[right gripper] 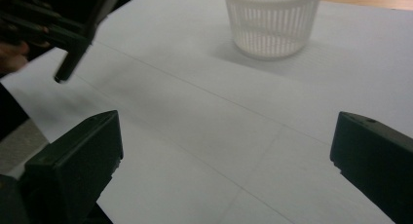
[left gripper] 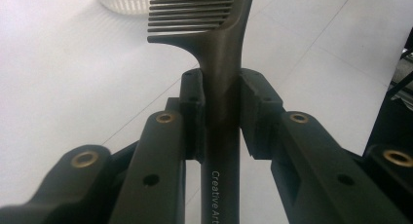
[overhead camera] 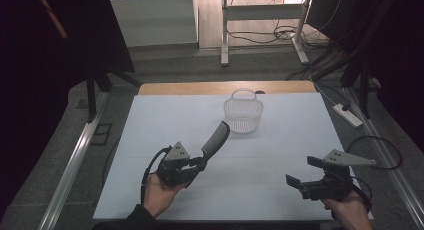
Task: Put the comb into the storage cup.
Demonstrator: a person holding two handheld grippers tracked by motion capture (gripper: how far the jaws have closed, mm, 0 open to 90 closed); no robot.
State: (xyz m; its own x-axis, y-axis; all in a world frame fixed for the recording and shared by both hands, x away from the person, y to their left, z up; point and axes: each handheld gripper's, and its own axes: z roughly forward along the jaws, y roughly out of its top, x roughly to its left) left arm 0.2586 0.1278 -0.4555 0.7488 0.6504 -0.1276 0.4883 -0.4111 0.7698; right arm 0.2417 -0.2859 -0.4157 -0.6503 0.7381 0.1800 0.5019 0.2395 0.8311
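High view: the left gripper (overhead camera: pixel 199 163), lower left of centre in the frame, is clamped on the handle of a dark wide-tooth comb (overhead camera: pixel 216 138). The comb's long axis rises from the jaws toward the upper right of the frame, its toothed end pointing at a white slotted basket (overhead camera: pixel 243 115) that stands upright near the middle top of the white table (overhead camera: pixel 150 140). Comb tip and basket are near but apart; the comb is held clear of the table surface. The left gripper is by judgement the nearer one to the basket, so the coming move turns on carrying the comb farther along its own axis, up and right in the frame, until it is over the basket's rim.

Left gripper view: both jaws press the comb handle (left gripper: pixel 221 136) from either side, the handle running straight up the centre of the frame; the teeth (left gripper: pixel 190 14) extend to the left at the top, with the basket's wall (left gripper: pixel 124 0) just beyond them at the upper left.

Right gripper view: the right gripper (right gripper: pixel 226 156) has its jaws spread wide with nothing between them, aimed across bare table toward the basket (right gripper: pixel 270 24) at the top of the frame. In the high view it rests at lower right (overhead camera: pixel 300 172), well apart from the comb.
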